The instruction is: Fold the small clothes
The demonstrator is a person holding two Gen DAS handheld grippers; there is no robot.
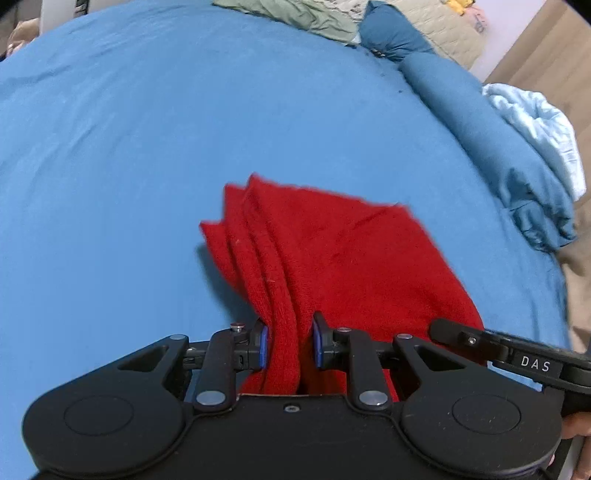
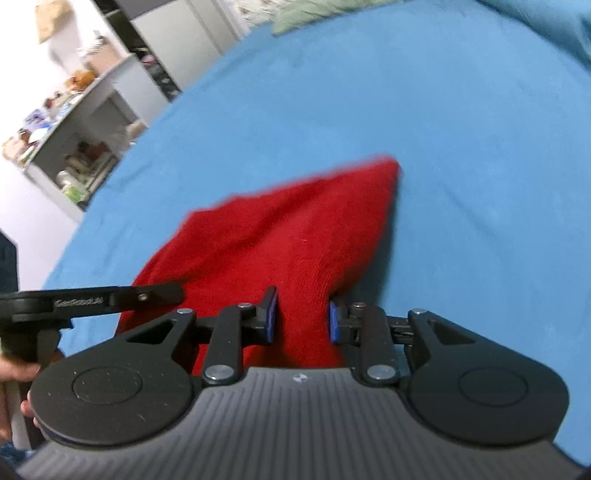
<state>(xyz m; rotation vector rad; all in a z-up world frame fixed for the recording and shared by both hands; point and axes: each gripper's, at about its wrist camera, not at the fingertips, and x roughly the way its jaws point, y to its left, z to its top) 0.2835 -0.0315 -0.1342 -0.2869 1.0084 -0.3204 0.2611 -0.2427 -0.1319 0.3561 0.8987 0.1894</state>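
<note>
Two handheld claws grip a red knitted garment above a bed spread with a blue sheet. The left claw is narrowed onto a bunched, ridged fold of the fabric, its blue pads pressing the cloth from both sides. The right claw is likewise clamped on a thick gather of the same garment, the blue pads set a little wider apart around the wad. From both grips the garment slopes away toward the sheet, its far edge blurred; whether that edge touches the bed cannot be told. In the left wrist view the other claw's black arm reaches in at lower right. A rumpled blue duvet lies along the bed's far side, with a green cloth at the head.
</note>
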